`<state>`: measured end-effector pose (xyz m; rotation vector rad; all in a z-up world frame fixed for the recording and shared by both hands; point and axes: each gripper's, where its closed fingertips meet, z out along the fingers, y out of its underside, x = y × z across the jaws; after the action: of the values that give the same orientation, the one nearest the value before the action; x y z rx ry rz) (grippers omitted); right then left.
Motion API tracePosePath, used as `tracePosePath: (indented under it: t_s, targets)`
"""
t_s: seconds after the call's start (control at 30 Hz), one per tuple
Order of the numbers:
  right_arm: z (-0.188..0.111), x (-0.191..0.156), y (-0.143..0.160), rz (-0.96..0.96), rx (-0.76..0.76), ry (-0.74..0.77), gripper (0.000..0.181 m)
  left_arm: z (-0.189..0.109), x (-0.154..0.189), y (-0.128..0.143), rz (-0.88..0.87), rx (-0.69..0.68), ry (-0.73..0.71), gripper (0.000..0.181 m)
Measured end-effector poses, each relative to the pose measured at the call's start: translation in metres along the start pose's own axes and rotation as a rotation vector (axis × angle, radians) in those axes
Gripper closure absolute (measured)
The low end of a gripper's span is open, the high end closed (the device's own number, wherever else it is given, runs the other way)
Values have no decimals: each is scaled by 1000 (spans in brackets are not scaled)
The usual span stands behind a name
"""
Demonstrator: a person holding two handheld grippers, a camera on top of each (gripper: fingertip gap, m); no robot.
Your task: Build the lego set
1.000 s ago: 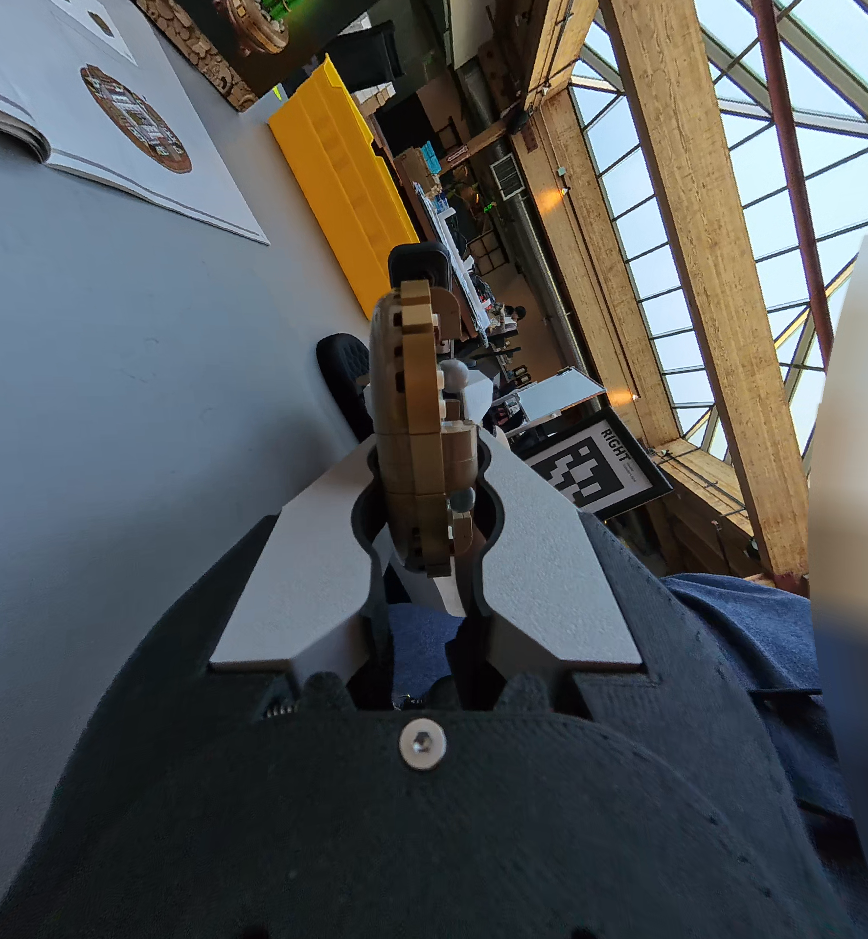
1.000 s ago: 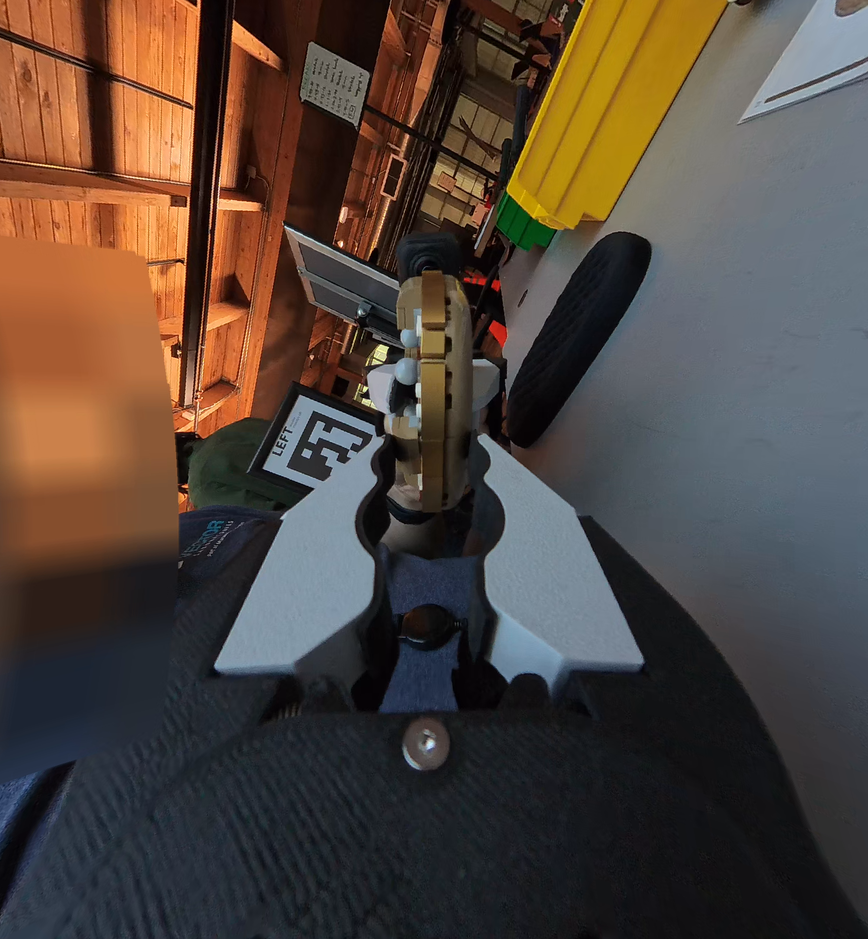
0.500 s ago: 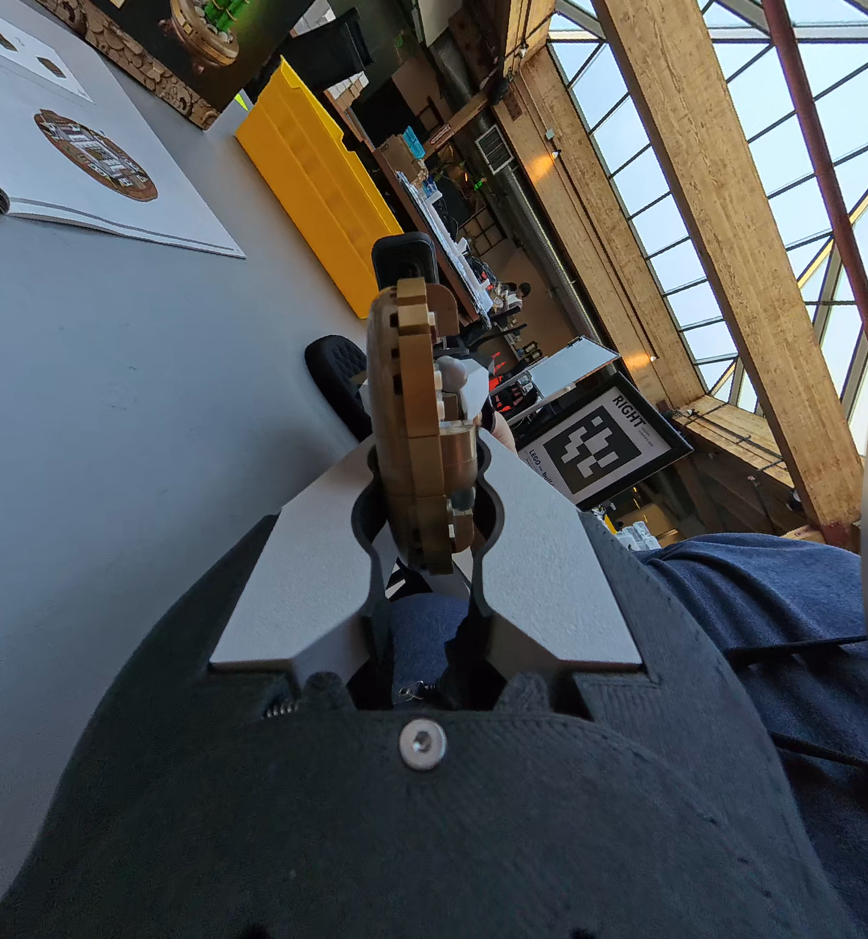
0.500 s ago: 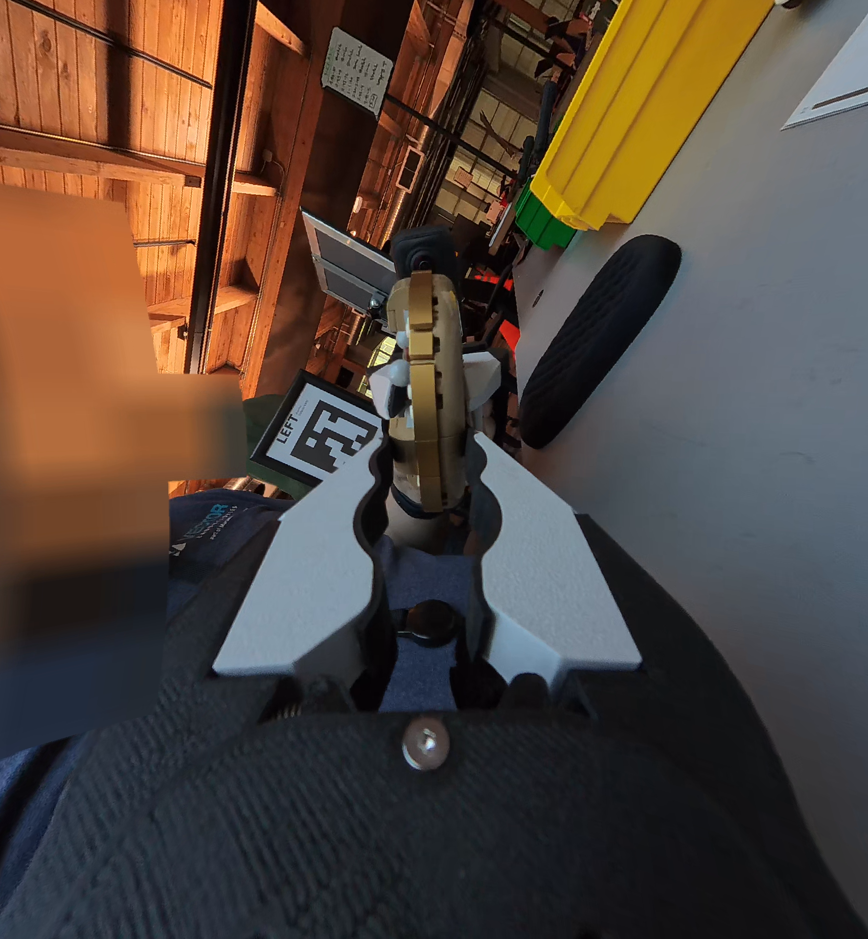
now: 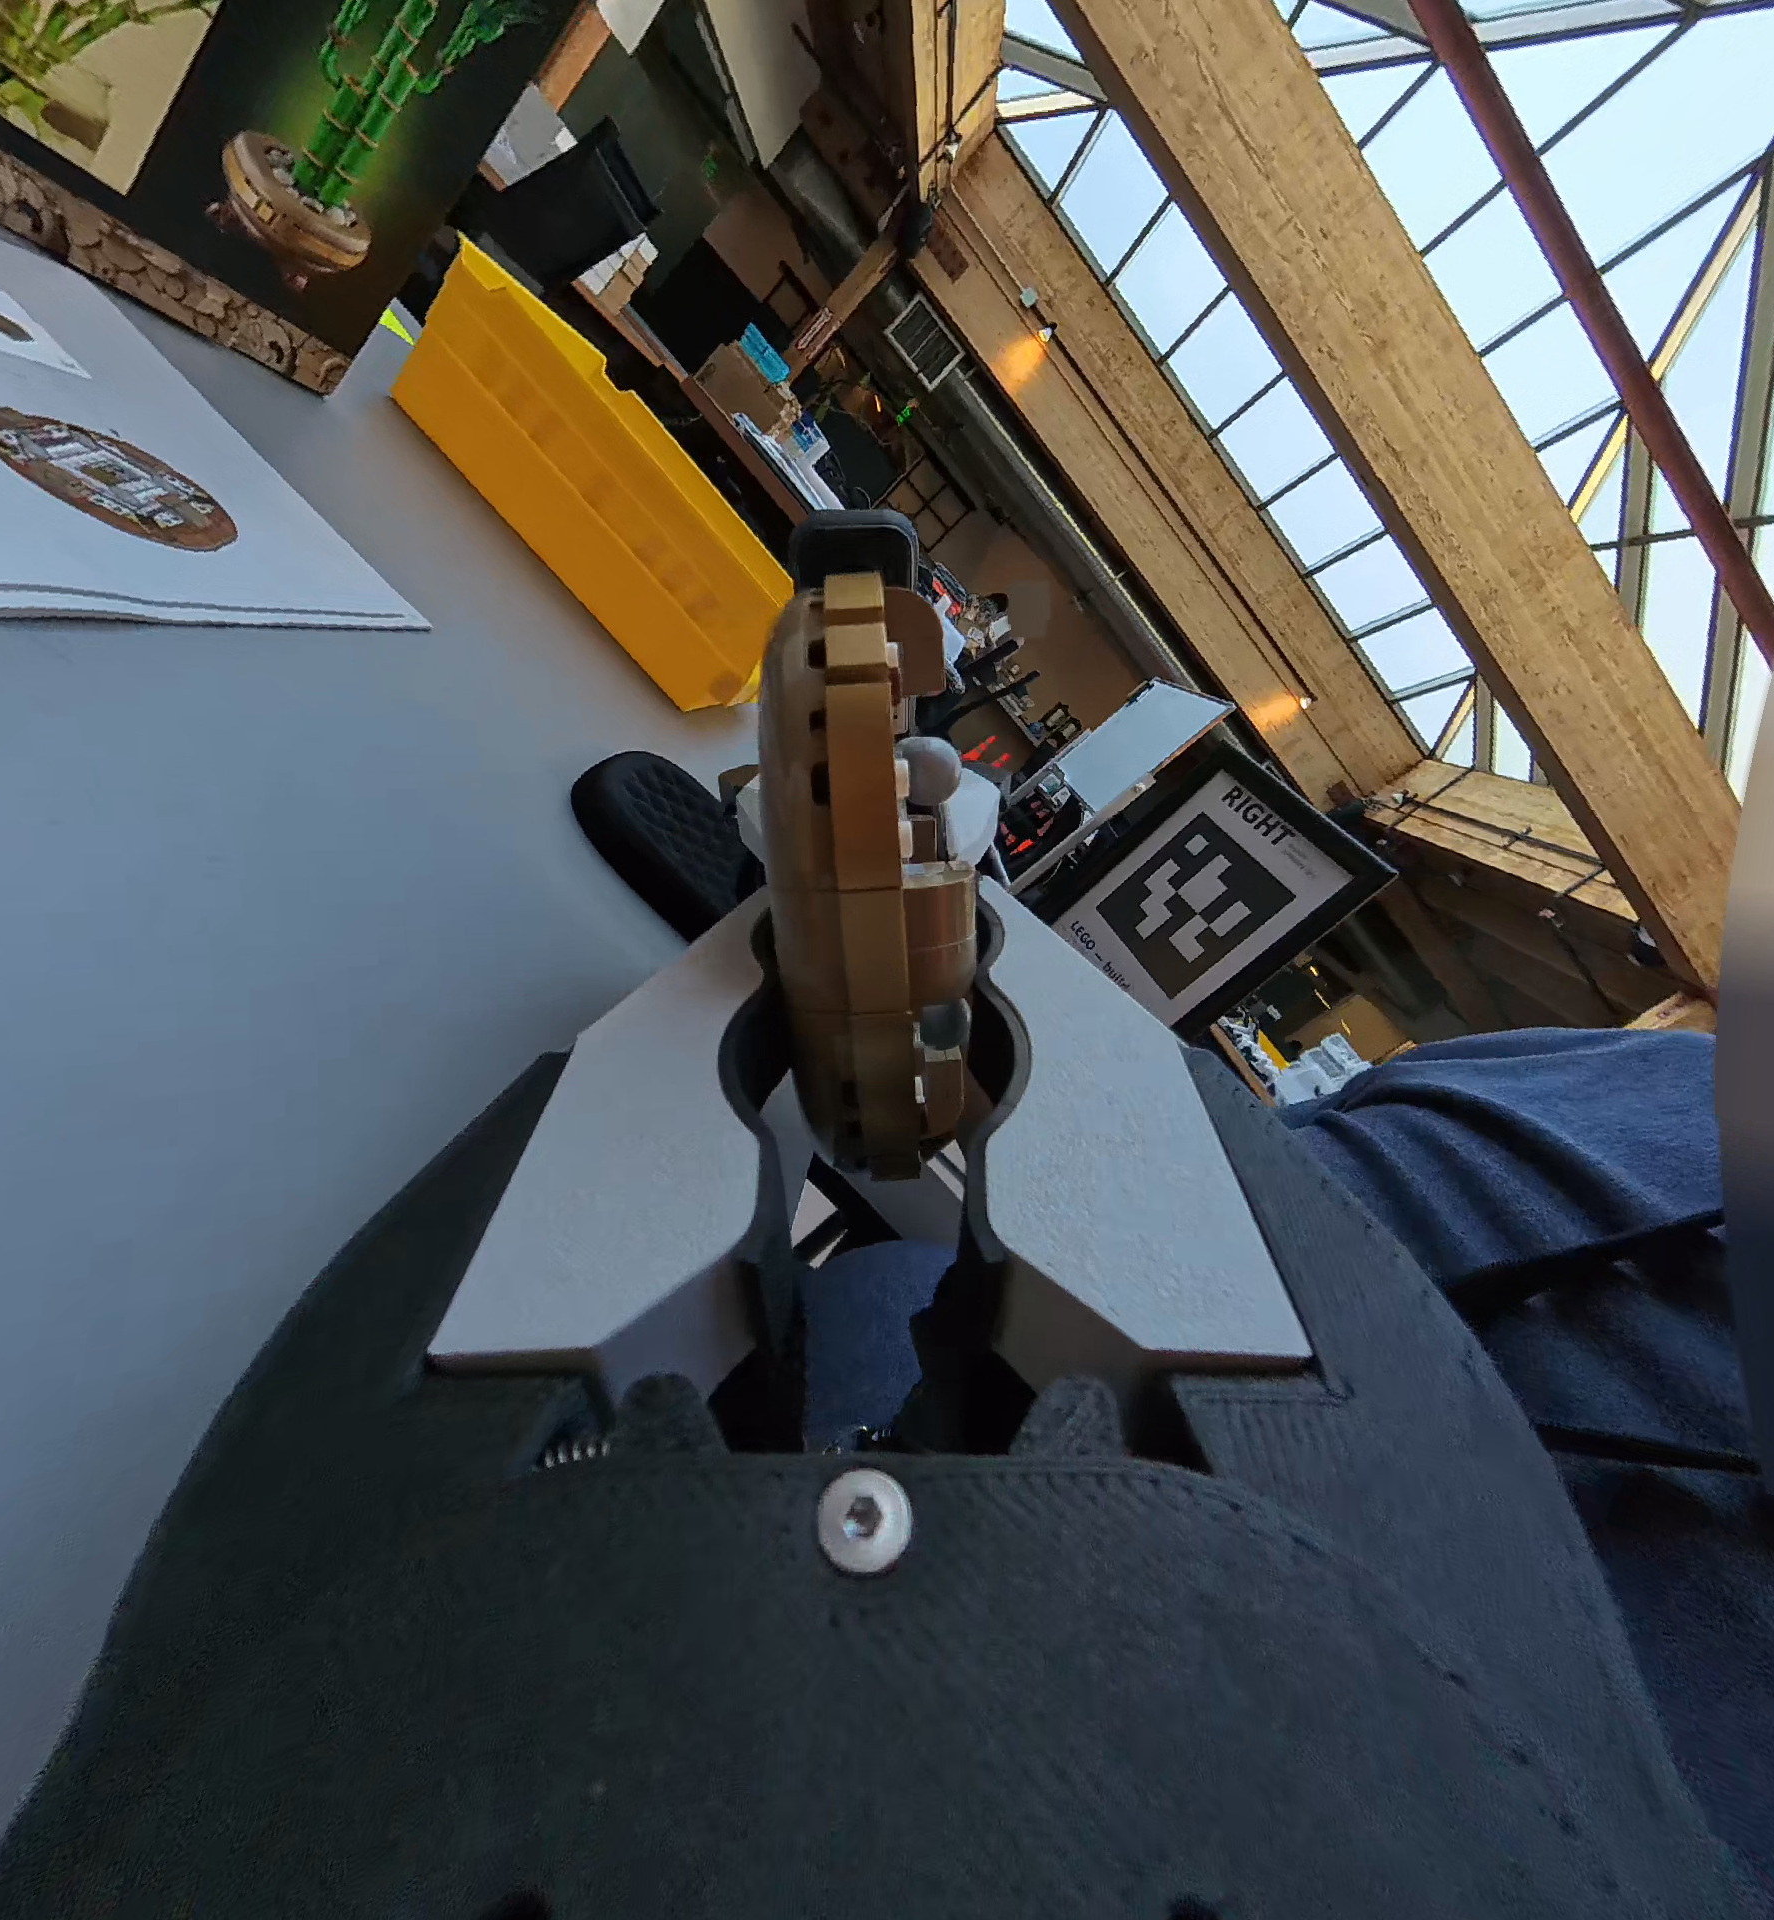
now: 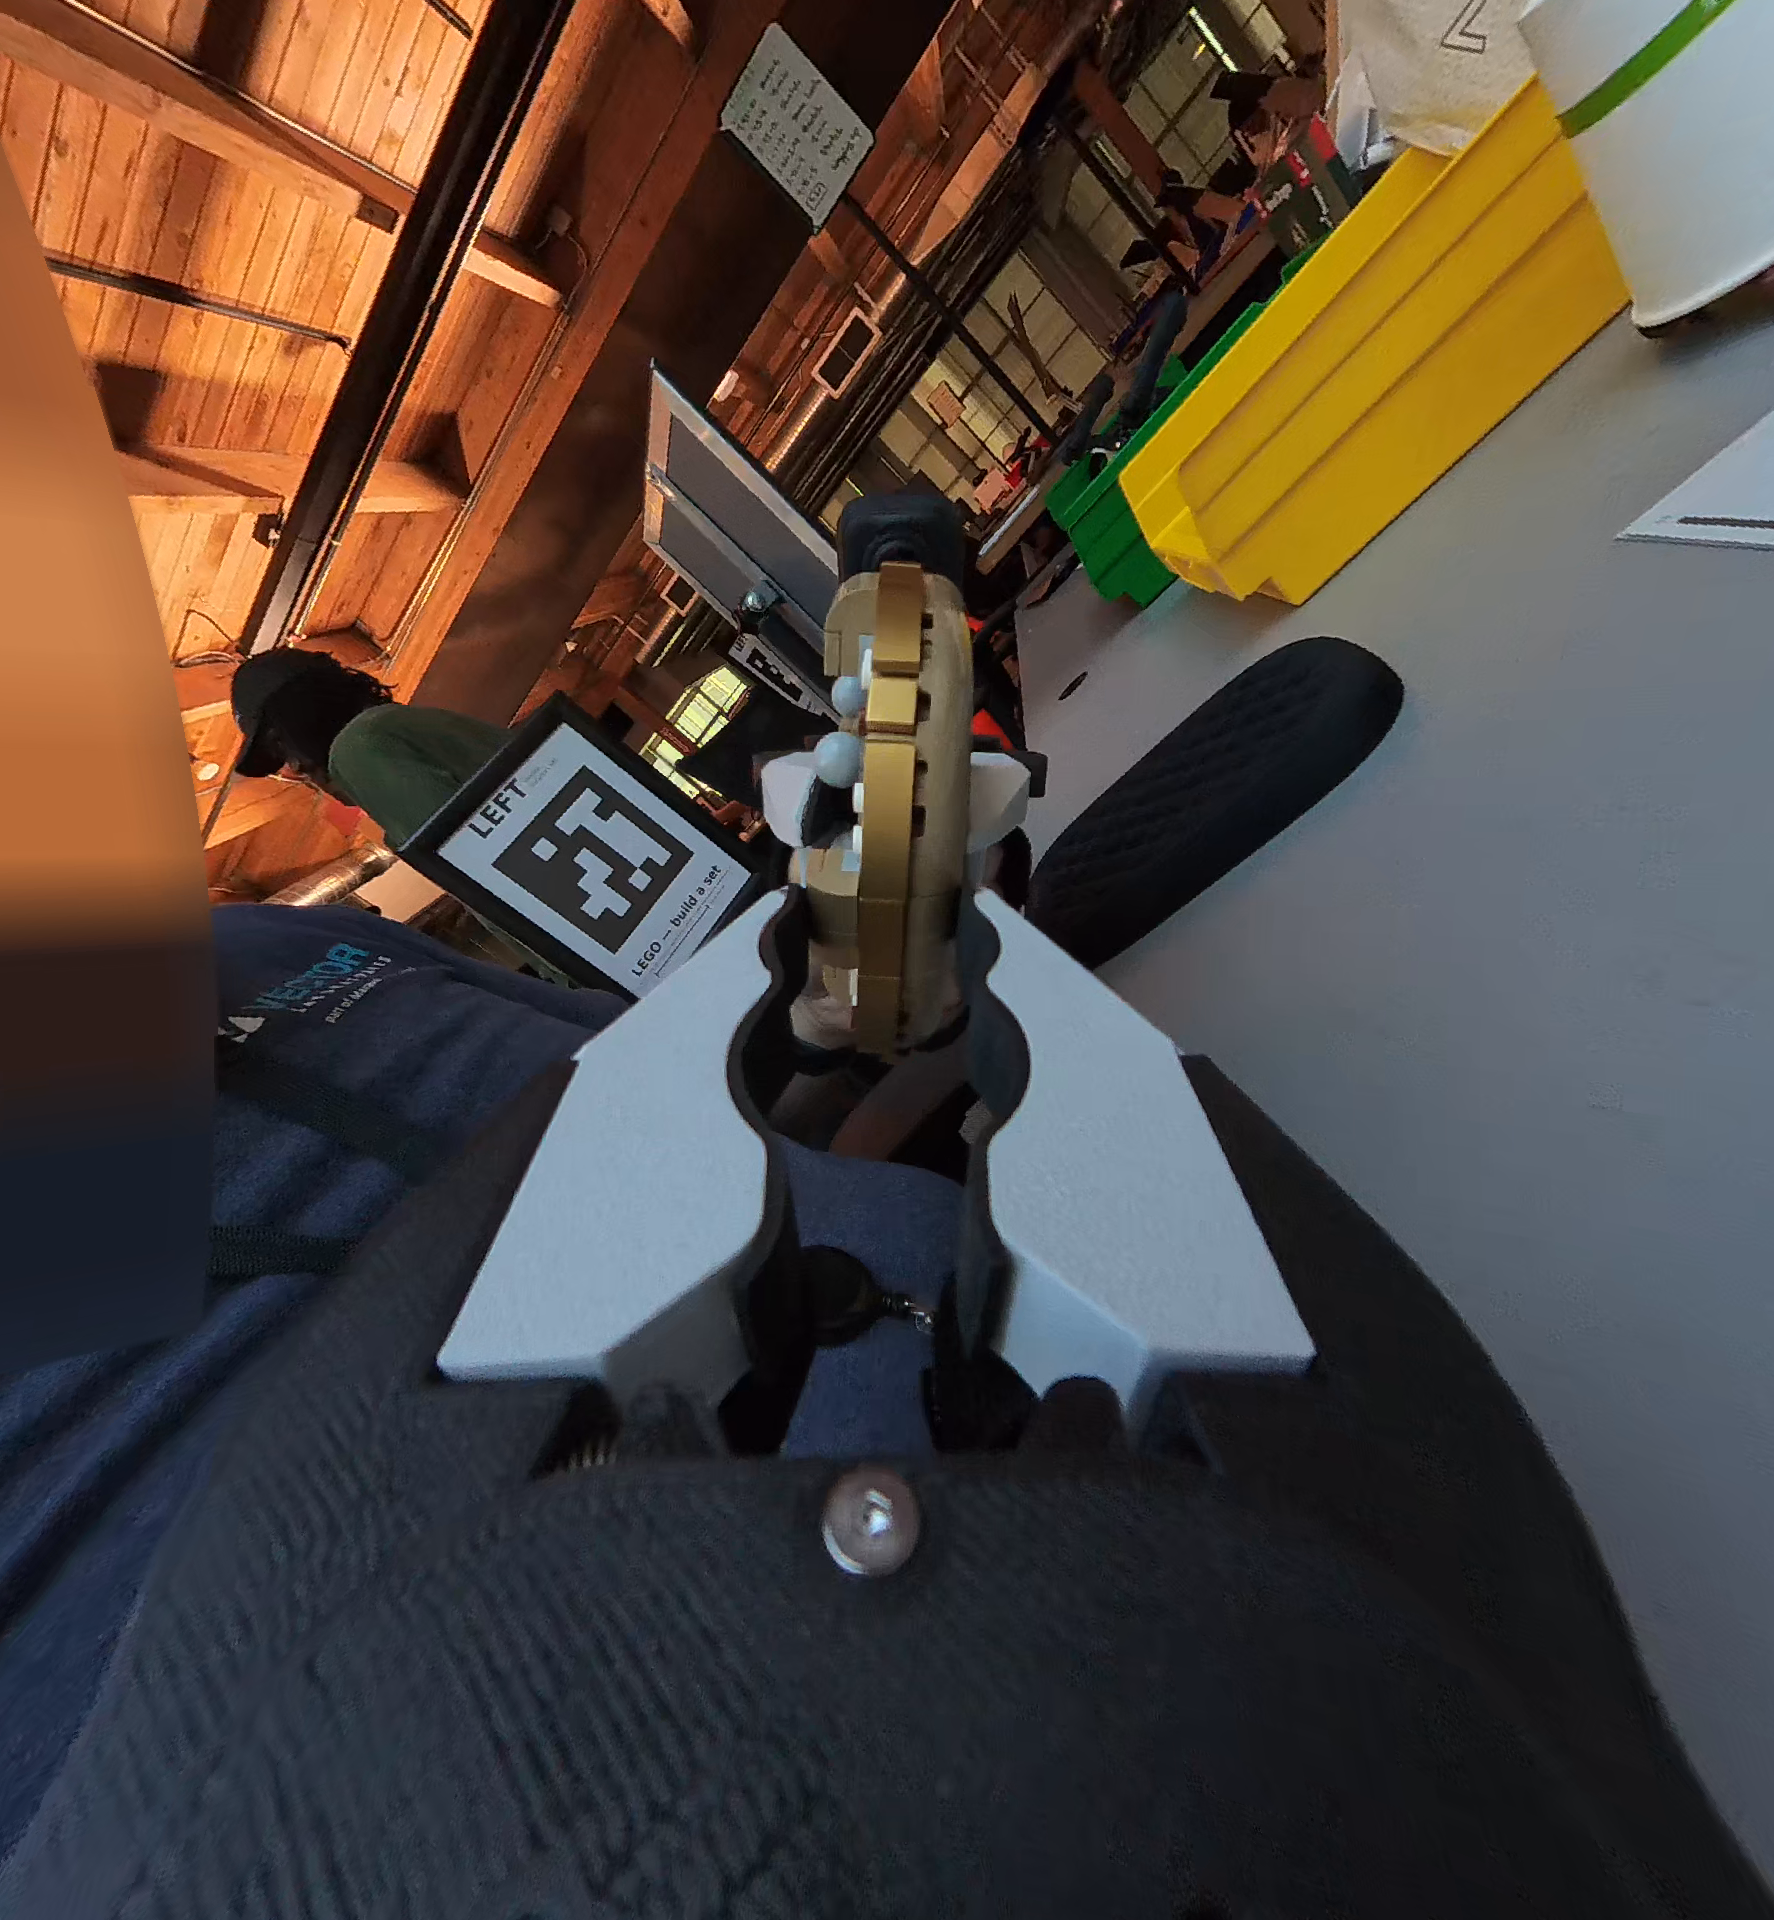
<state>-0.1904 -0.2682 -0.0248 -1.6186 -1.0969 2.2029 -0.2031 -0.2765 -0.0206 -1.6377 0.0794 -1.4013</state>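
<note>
Left wrist view: the left claw [image 5: 867, 997] is gripping a round tan-and-gold lego disc [image 5: 852, 883] edge-on between its two grey fingers [image 5: 644, 1153], which are pressing against both faces of the disc. The disc is standing upright at the centre of the frame, held in the air beside the grey tabletop [image 5: 187, 935], which is filling the 9 o'clock side. Small grey round pieces are sticking out of the disc's right face. Beyond the disc, at 12 o'clock from it, the right claw [image 5: 852, 545] is showing only as a dark tip at the disc's far edge. An open instruction booklet [image 5: 135, 520] is lying on the tabletop at 10 o'clock, a yellow bin [image 5: 571, 488] is sitting at 11 o'clock, and a black oval pad [image 5: 665, 842] is resting just left of the disc. A framed marker card [image 5: 1205, 904] is showing at 3 o'clock of the disc.

Right wrist view: the right claw [image 6: 878, 966] is clamping the same lego disc [image 6: 893, 810] edge-on, its grey fingers [image 6: 1101, 1132] closing on the near rim. The left claw [image 6: 898, 535] is appearing as a dark tip at 12 o'clock of the disc. The tabletop [image 6: 1485, 1039] is filling the 3 o'clock side, carrying the black oval pad [image 6: 1215, 790] and the yellow bin [image 6: 1382, 364] at 1 o'clock. A framed marker card [image 6: 592, 852] is showing at 9 o'clock.
</note>
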Motion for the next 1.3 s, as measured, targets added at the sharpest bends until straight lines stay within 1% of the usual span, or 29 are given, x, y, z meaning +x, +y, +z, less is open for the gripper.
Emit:
tracePosePath:
  t_s: [0.2,0.3,0.47,0.77,0.87,1.0,1.03,1.3]
  targets:
    - [1,-14,-3,-69,20,-25,155,-1,14,-2,104,22,21,152]
    - [0,-16,-2,-75,19,-23,155,0,16,-1,123,21,20,152]
    - [-1,-17,-2,-24,41,-51,155,2,17,0,177,8,-7,152]
    - [1,-24,-6,-91,52,-42,154,1,25,-4,219,26,16,152]
    - [2,-32,-7,-128,40,-53,152,1,33,-4,294,28,20,152]
    - [4,-37,-8,-168,30,-14,149,2,39,-5,401,32,-14,153]
    - [4,-38,-8,-181,28,-3,153,2,42,-5,410,38,-6,153]
    - [3,-47,-9,-252,22,26,154,3,50,-5,407,56,18,153]
